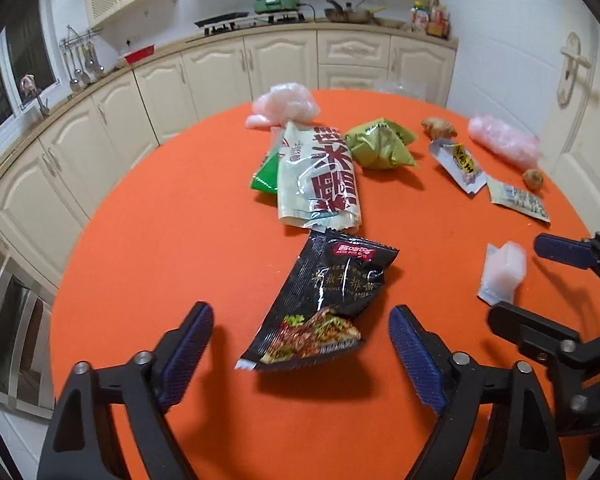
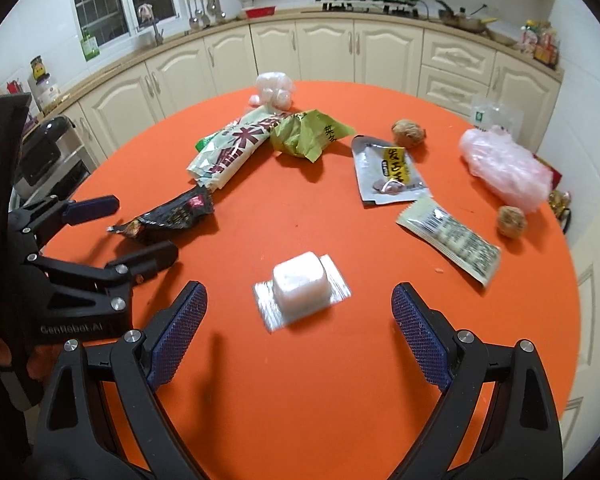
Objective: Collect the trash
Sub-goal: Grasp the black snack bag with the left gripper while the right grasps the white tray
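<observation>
Looking at the round orange bench [image 1: 148, 264], almost all the trash is lying loose on it, so the job seems to be only at its start. No bin or bag for the trash shows in either view.

The left gripper [image 1: 300, 350] hangs over a shiny black sauce packet [image 1: 324, 300]. Its jaws are wide, one on each side of the packet, and not touching it. The right gripper [image 2: 300, 320] hangs over a small white plastic cup with a foil lid [image 2: 300, 290]. Its jaws are wide too, and they hold nothing.

Farther back lie a big white bag with red letters [image 1: 320, 176], a crumpled green wrapper [image 1: 380, 144], a silver packet with a yellow label [image 2: 388, 172], a long pale sachet with small print [image 2: 452, 240], and two soft pink plastic bags [image 2: 504, 164]. Two brown lumpy balls [image 2: 408, 132] sit near them; I cannot tell what they are.

So nothing looks picked up yet. My guess is the black packet and the white cup go first, then everything else.
</observation>
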Demonstrator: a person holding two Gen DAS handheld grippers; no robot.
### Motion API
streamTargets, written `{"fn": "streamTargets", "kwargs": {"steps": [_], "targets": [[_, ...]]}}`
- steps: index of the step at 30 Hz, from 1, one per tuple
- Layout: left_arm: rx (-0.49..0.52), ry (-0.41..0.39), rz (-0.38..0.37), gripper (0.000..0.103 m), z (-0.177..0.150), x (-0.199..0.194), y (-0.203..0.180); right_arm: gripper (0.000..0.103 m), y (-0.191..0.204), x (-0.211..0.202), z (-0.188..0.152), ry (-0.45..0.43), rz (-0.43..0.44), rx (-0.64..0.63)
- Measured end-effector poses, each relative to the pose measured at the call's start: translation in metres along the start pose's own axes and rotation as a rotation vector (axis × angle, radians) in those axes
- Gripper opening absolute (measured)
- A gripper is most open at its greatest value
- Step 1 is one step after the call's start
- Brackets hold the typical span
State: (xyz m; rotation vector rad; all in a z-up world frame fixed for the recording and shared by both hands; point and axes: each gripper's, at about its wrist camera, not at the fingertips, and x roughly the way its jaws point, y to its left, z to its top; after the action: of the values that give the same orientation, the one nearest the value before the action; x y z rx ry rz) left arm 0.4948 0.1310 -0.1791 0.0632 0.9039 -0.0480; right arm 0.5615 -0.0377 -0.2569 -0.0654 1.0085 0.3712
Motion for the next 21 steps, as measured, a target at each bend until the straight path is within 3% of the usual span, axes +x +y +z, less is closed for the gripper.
{"fn": "streamTargets", "kwargs": {"steps": [2,4,5,7,10,12,13,21], "targets": [[0.01,-0.002,-0.025,0.07,0.005,0.011,-0.001,0.079,0.001,0.004,0.002,0.014,-0.001,-0.006],[0.009,-0.007,-0.069,0.046,0.004,0.01,-0.002,0.072,0.002,0.006,0.002,0.026,-0.023,-0.013],[0.017,-0.009,-0.081,0.043,0.005,0.01,-0.003,0.069,0.003,0.006,0.002,0.029,-0.033,-0.018],[0.035,-0.028,-0.057,0.027,0.0,0.003,-0.005,0.054,0.002,0.004,0.001,0.028,-0.056,-0.025],[0.042,-0.053,-0.045,0.016,-0.002,-0.004,-0.008,0.041,-0.004,0.0,0.0,0.027,-0.034,-0.022],[0.024,-0.047,-0.08,0.015,-0.003,-0.008,-0.005,0.039,-0.005,-0.003,0.0,0.021,-0.016,-0.025],[0.015,-0.043,-0.1,0.014,-0.003,-0.008,-0.004,0.03,-0.004,-0.004,0.0,0.02,-0.007,-0.03],[0.01,-0.059,-0.143,0.014,-0.02,-0.036,-0.016,0.028,-0.004,-0.024,-0.009,-0.013,0.032,-0.023]]}}
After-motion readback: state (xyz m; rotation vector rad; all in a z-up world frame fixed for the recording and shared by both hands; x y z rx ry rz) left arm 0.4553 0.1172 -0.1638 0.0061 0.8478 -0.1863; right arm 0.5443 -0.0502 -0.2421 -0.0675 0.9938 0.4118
